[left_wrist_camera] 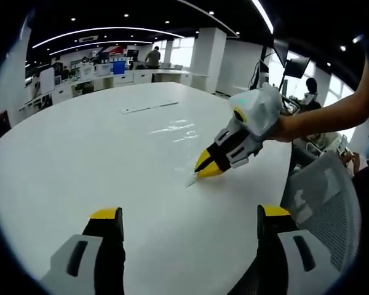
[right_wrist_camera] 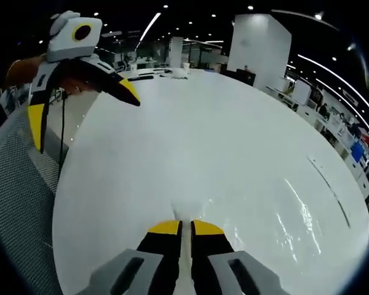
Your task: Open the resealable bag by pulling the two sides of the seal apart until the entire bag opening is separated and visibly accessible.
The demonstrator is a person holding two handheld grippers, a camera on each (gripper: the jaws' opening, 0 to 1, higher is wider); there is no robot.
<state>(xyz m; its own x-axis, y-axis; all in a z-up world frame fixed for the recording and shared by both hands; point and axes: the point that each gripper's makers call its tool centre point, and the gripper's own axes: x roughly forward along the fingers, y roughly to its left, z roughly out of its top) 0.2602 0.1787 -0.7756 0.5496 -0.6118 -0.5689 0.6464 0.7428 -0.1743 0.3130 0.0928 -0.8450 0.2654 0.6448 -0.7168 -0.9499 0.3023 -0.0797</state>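
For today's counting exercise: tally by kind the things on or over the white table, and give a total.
Clear, glossy resealable plastic bags: 1
Flat white strips lying farther back on the round white table: 1
Yellow-tipped two-jaw grippers: 2, the left gripper open, the right gripper shut on the bag's edge
Total: 4

Your table [left_wrist_camera: 80,160] is showing smooth white top, faintly glossy, catching ceiling lights. Your bag [left_wrist_camera: 172,130] is lying as clear thin plastic film, shiny, wrinkles glinting. Your right gripper [left_wrist_camera: 210,165] is looking like hard plastic: glossy yellow tips, black jaws, matt grey-white body. Your left gripper [left_wrist_camera: 187,215] is wearing same yellow-and-black plastic finish. Chair back [left_wrist_camera: 323,196] beside you is showing grey woven mesh, rough, see-through.
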